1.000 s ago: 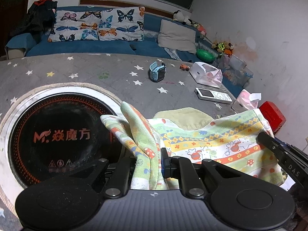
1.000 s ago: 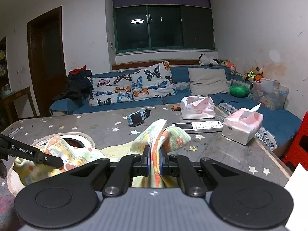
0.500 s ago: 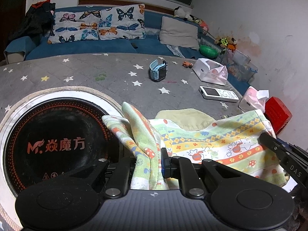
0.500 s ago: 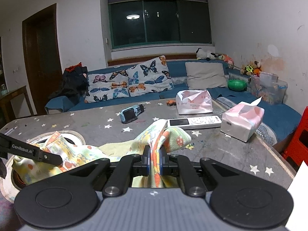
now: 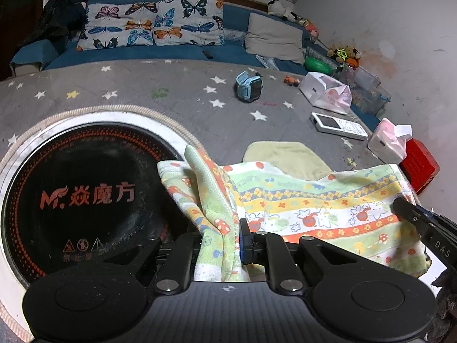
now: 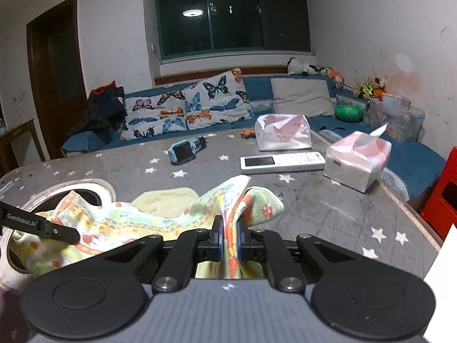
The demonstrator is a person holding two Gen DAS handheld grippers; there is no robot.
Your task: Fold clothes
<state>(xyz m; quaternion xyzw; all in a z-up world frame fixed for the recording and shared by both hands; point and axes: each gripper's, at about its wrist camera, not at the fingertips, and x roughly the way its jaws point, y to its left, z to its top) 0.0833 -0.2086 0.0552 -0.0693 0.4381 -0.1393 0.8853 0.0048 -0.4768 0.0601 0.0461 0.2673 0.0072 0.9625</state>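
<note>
Both grippers have sunk a bit toward the grey star-print table (image 6: 328, 208), left gripper (image 5: 220, 240) and right gripper (image 6: 228, 240) each clamped on a corner of the colourful cartoon-print towel cloth (image 5: 314, 205), keeping it stretched over the table, probably ready for folding

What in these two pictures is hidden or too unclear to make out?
- Patterned cloth, left view: its near edge is hidden behind the left tool, so the garment type is unclear.
- Yellow cloth, right view: the patterned cloth covers most of it.
- Red box, right view: cut off by the picture edge.
- Remote, left view: button markings too small to read.
</note>
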